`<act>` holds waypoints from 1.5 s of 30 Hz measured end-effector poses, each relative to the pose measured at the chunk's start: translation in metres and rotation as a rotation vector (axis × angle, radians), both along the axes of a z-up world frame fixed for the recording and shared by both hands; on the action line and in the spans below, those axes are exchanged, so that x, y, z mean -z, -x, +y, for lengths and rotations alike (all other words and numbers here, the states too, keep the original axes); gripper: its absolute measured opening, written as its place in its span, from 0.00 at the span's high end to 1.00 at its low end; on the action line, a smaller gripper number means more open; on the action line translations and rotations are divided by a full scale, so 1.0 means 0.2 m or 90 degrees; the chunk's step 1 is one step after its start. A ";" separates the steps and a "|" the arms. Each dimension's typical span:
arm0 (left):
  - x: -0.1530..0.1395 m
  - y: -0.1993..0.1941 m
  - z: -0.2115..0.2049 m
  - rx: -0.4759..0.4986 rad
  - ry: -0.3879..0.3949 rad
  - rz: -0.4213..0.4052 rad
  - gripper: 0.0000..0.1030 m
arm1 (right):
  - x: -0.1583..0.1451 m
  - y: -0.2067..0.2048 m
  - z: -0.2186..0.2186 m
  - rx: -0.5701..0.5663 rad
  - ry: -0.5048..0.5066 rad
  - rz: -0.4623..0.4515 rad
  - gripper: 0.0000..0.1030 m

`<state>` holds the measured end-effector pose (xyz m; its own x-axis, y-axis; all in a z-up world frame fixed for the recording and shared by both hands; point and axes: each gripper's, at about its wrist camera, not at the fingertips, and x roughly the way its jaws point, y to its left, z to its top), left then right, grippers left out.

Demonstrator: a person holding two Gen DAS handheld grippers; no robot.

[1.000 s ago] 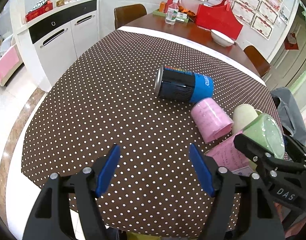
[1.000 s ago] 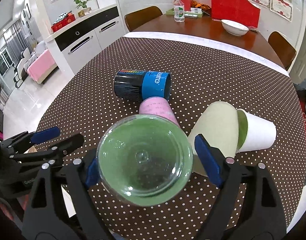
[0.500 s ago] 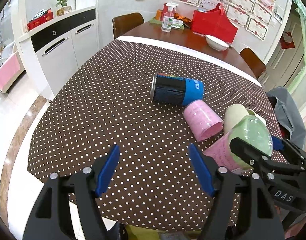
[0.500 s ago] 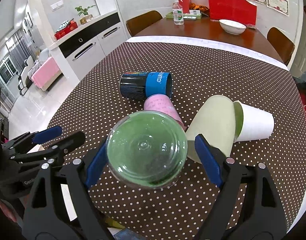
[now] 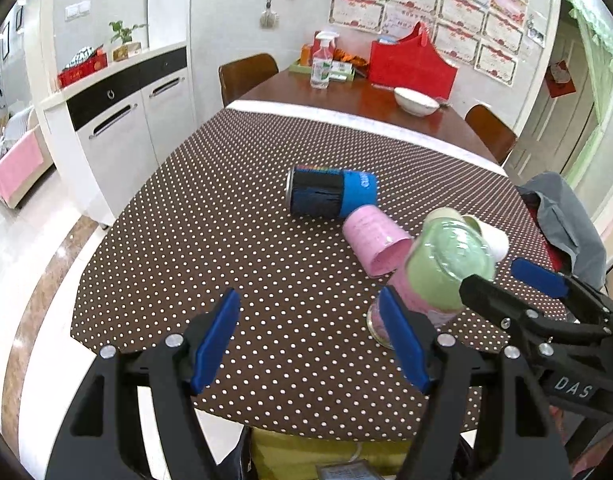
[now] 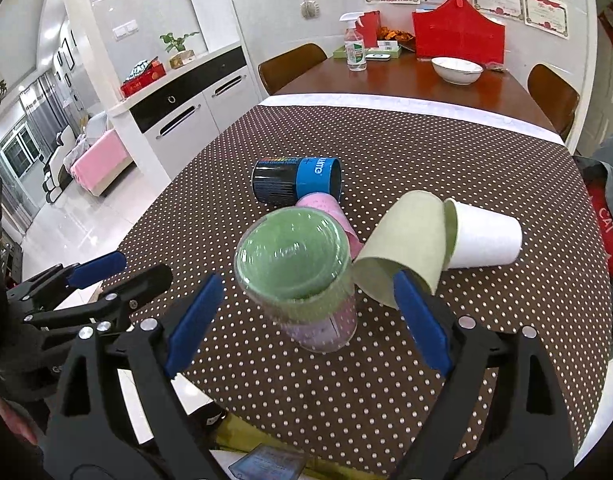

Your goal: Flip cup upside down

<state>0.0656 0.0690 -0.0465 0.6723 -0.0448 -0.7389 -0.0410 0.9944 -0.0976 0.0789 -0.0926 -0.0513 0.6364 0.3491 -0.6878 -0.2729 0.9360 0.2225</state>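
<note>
- I read "DAS" on my right gripper [image 5: 502, 280].
- Clear cup [image 6: 302, 276], green base up, rim on the dotted tablecloth [image 6: 386, 380].
- Both grippers spread, grasping nothing; left gripper [image 5: 310, 340].

"DAS" on right gripper [image 5: 540, 280]; "CAT" on red bag [image 6: 606, 216].

Glossy clear plastic cup [image 6: 302, 280]
</note>
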 end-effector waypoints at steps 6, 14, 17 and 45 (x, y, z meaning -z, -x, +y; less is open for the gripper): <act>-0.04 0.10 -0.08 0.011 -0.011 -0.029 0.31 | -0.02 0.10 -0.08 0.009 -0.012 -0.017 0.15; -0.09 0.21 -0.20 0.028 -0.022 -0.062 0.31 | -0.04 0.23 -0.18 0.027 -0.019 -0.039 0.15; -0.11 0.26 -0.23 0.032 -0.026 -0.080 0.31 | -0.06 0.28 -0.22 0.036 -0.019 -0.051 0.14; -0.35 0.64 -0.32 0.007 -0.055 -0.269 0.31 | -0.26 0.60 -0.30 0.064 0.010 -0.197 0.13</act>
<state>-0.0627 0.0059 0.0232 0.9163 -0.0035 -0.4004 -0.0052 0.9998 -0.0207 -0.0419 -0.1519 0.0006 0.8468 0.2647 -0.4614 -0.2315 0.9643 0.1283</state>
